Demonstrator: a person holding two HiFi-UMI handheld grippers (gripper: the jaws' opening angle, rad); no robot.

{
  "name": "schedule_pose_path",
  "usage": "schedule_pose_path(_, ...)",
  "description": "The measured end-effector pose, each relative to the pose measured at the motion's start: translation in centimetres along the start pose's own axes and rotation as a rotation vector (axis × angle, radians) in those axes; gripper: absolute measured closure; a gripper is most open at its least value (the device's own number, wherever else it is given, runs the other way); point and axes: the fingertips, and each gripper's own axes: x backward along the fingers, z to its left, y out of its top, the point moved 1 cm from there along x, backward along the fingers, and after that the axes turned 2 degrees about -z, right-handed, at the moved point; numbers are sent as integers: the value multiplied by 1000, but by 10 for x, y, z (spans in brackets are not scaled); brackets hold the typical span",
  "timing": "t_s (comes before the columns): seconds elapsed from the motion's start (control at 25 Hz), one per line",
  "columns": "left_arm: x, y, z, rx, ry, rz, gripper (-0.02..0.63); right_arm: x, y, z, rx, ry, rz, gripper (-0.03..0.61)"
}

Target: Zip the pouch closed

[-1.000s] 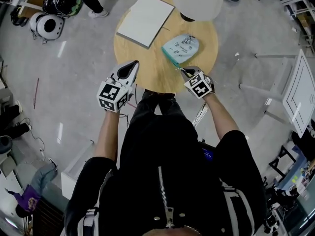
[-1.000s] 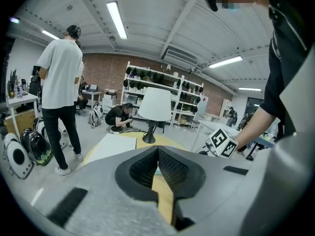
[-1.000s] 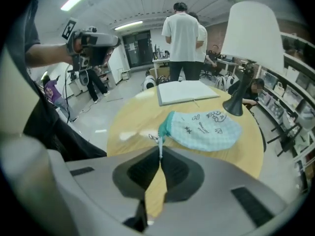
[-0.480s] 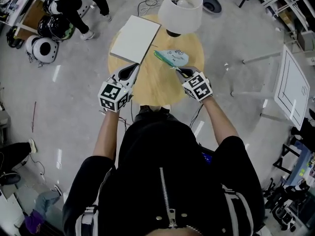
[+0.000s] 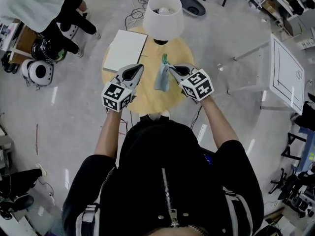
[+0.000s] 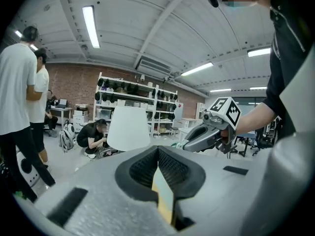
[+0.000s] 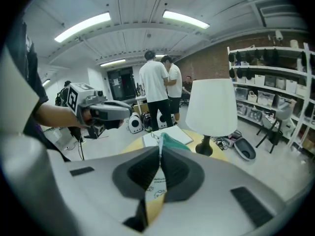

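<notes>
- No word, brand name or number is legible in any of the three views.
- Print on the pouch [image 5: 161,76]: small dark figures on pale fabric, nearest in the right gripper view, too fine to read.
- Cubes on the left gripper [image 5: 139,68] and the right gripper [image 5: 170,68]: black-and-white square markers, coded patterns without letters or digits.
- The white panel [image 5: 285,65], far right: thin dark ruled lines; no lettering can be made out.

Pouch [image 5: 161,76] was lying flat on the table [image 5: 147,96] a second ago. Now it's lifted off, dangling edge-on from the right gripper [image 5: 171,68]. Left gripper [image 5: 140,68] has swung in over the table, closer to it.
</notes>
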Motion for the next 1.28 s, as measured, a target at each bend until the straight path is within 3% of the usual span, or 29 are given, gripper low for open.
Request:
schedule_pose_path(0.12,-11,7,-14,-16,-63,-13,608,7,10,5,-1,-8,-26,565)
schedule_pose_path(0.28,-28,10,-33,-29,-158,-8,506,10,22,12,4,1,-51,564)
schedule_pose_path(0.64,-45,16,-58,-41,-275,-2,542,16,35,28,24,38,-71,565)
schedule_pose_path(0.76,-43,16,-62,-46,-284,-14,606,15,34,32,25,47,-70,565)
schedule_pose_path(1.28,-32,11,-53,-64,-251,3,609,10,33,45,61,55,-61,566)
